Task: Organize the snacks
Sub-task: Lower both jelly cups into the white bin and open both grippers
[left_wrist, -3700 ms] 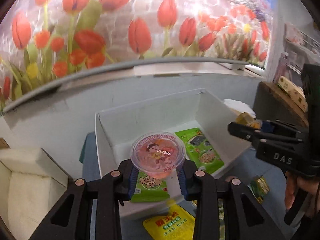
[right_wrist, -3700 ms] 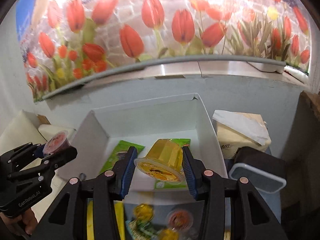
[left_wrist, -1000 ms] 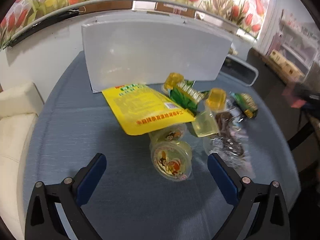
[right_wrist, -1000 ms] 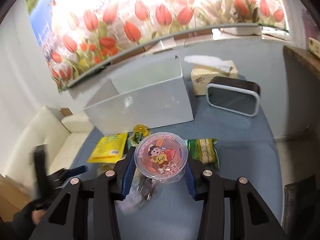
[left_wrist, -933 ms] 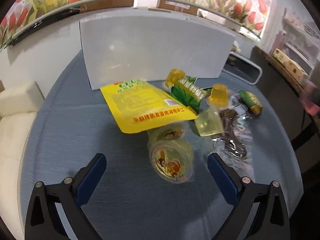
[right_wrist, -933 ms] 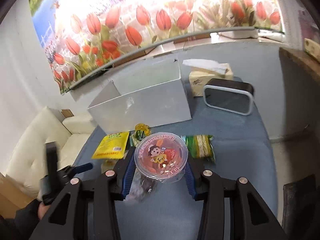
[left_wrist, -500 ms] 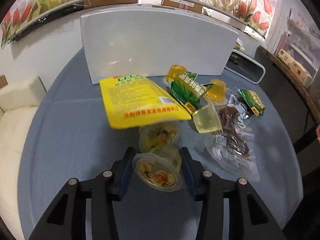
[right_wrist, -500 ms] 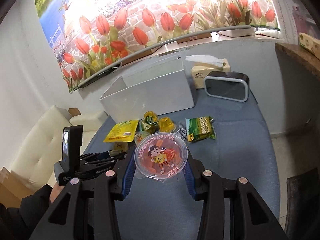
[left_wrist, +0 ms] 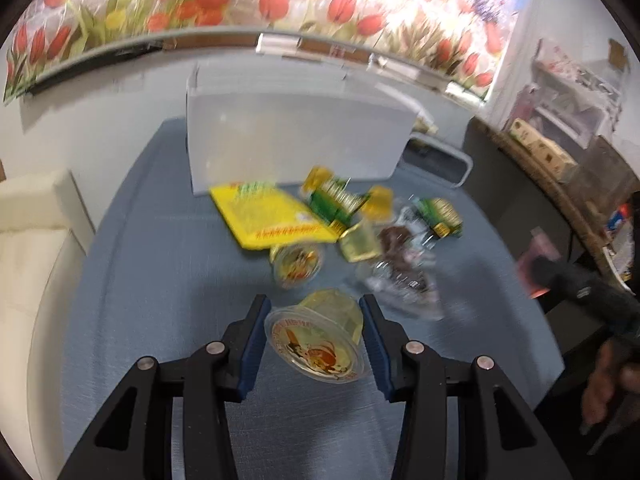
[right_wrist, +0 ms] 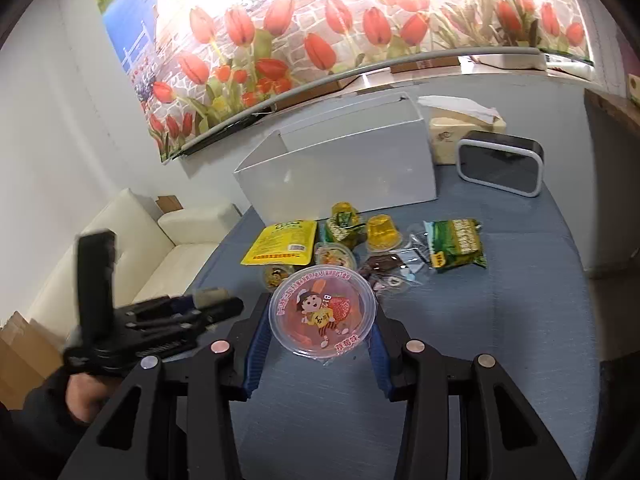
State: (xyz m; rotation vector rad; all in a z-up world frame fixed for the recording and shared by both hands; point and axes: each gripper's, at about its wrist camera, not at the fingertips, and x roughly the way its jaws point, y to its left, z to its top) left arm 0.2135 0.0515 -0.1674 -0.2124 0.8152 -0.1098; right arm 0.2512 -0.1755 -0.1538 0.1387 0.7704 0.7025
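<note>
White plastic bin (right_wrist: 340,176) stands at the far side of the blue counter (right_wrist: 500,320), beyond both jaws, its long side facing them. Right gripper (right_wrist: 322,316) clenches the red jelly cup (right_wrist: 322,312); left gripper (left_wrist: 314,334) clenches a yellow jelly cup (left_wrist: 318,338), lid toward the camera. A second ago the left jaws were spread wide over that cup on the counter.

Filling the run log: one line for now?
left gripper: yellow jelly cup held | right gripper: pink jelly cup held | white box: ahead
</note>
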